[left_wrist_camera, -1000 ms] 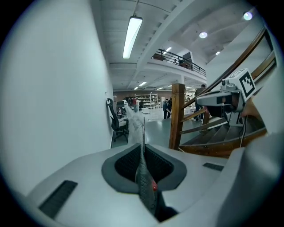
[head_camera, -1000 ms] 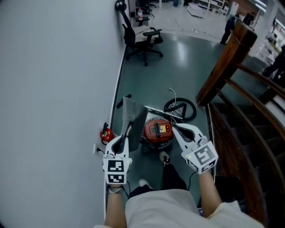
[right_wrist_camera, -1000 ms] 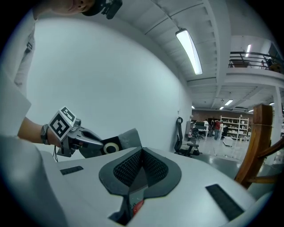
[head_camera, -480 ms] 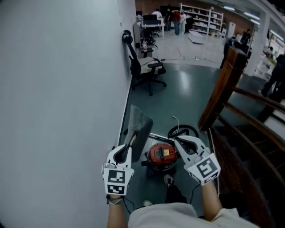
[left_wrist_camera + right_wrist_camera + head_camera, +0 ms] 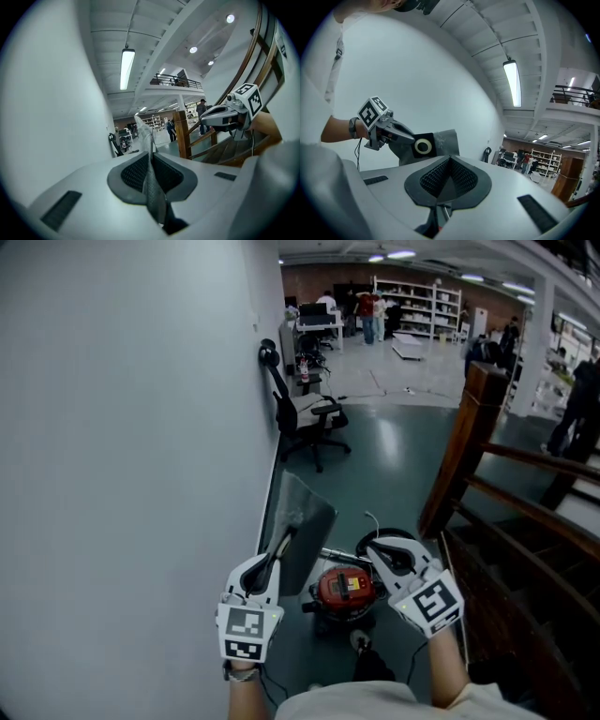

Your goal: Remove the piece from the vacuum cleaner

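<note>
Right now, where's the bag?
The bag is left in the head view, pinched in the left gripper, between the wall and the red vacuum.

**Red, grey and teal down by the wall**

Bright red on the vacuum cleaner [image 5: 345, 594], black across its top, a yellow label in the middle. Plain mid-grey on the dust bag [image 5: 305, 531], with a black square collar [image 5: 432, 139] and a cream-white ring [image 5: 423, 140] at its centre. White shells on the left gripper [image 5: 284, 542] and right gripper [image 5: 377, 549], each topped with a black-and-white cube of square markers. Black, finely cross-hatched pads [image 5: 136, 172] inside the jaws. Glossy dark teal for the floor [image 5: 394, 460], pale blue-grey for the wall [image 5: 122, 427]. Warm brown wood on the banister [image 5: 461, 460]. Solid black on the office chair [image 5: 309, 418].
</note>
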`<act>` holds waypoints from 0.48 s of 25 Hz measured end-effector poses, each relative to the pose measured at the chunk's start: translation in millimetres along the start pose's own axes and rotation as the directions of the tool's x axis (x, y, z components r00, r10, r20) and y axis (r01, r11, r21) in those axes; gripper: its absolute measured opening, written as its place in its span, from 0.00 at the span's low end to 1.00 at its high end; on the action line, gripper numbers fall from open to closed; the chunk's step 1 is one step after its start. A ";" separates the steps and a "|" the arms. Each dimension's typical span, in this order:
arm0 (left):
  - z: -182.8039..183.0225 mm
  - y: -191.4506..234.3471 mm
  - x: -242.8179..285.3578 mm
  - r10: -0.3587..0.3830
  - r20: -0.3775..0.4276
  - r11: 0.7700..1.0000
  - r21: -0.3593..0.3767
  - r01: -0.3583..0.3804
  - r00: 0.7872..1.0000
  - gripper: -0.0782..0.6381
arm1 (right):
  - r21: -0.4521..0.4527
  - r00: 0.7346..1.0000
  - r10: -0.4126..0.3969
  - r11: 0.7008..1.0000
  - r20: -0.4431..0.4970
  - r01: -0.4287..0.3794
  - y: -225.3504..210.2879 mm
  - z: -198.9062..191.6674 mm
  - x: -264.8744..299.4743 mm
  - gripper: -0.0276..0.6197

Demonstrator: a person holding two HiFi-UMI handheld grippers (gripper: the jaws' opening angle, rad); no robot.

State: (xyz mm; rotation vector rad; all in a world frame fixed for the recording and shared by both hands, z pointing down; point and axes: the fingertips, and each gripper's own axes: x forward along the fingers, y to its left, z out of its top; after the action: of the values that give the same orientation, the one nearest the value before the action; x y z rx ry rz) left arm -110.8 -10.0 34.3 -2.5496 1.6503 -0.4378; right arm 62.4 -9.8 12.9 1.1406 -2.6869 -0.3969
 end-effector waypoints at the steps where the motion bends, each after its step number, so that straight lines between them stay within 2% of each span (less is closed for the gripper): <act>1: 1.3 -0.2 -1.0 -0.001 0.002 1.000 0.001 0.001 1.000 0.15 | -0.008 1.000 -0.003 1.000 -0.005 0.003 0.3 0.2 0.1 0.09; 12: 3.6 -3.0 -7.6 -0.010 -0.004 1.000 -0.001 0.010 1.000 0.15 | -0.011 1.000 -0.001 1.000 -0.022 0.001 4.1 4.4 2.0 0.09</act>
State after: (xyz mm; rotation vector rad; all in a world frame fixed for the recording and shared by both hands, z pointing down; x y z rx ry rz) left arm -110.1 -2.3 30.0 -2.5603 1.6404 -0.4439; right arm 57.0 -7.8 10.1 1.1367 -2.6618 -0.3964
